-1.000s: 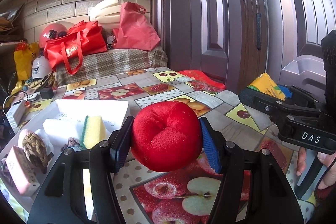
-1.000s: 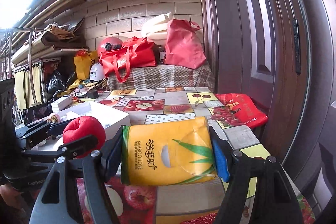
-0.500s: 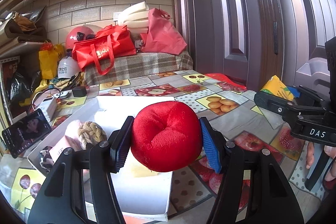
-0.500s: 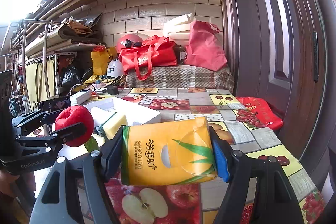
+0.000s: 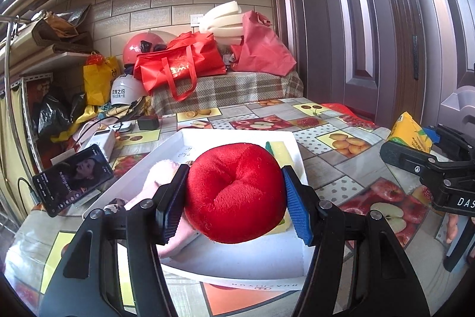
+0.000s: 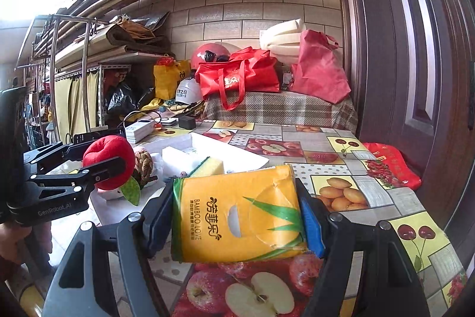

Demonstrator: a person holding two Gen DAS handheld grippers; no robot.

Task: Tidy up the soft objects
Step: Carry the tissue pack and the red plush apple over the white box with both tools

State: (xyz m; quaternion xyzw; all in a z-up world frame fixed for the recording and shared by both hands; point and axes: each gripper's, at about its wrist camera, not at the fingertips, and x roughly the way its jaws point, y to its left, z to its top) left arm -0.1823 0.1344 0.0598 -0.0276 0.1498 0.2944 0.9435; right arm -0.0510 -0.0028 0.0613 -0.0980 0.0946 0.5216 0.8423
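My left gripper [image 5: 234,199] is shut on a red plush apple [image 5: 234,192] and holds it over the white tray [image 5: 237,260]. The apple also shows in the right wrist view [image 6: 108,161], with a green leaf hanging below it. My right gripper [image 6: 237,213] is shut on a yellow tissue pack [image 6: 237,213] above the table, right of the tray. The tray [image 6: 237,152] holds a yellow-green sponge [image 6: 207,167], a white foam block [image 6: 178,158], a rope knot toy [image 6: 144,162] and a pink soft item [image 5: 160,177].
A phone [image 5: 74,174] stands left of the tray. A power bank [image 5: 102,140] and a black charger [image 5: 148,122] lie behind it. Red bags [image 5: 178,67] and helmets sit on a plaid-covered bench at the back. A door [image 5: 371,20] is on the right.
My left gripper has swung left and over the tray with the apple. My right gripper has moved left towards the tray with the tissue pack.
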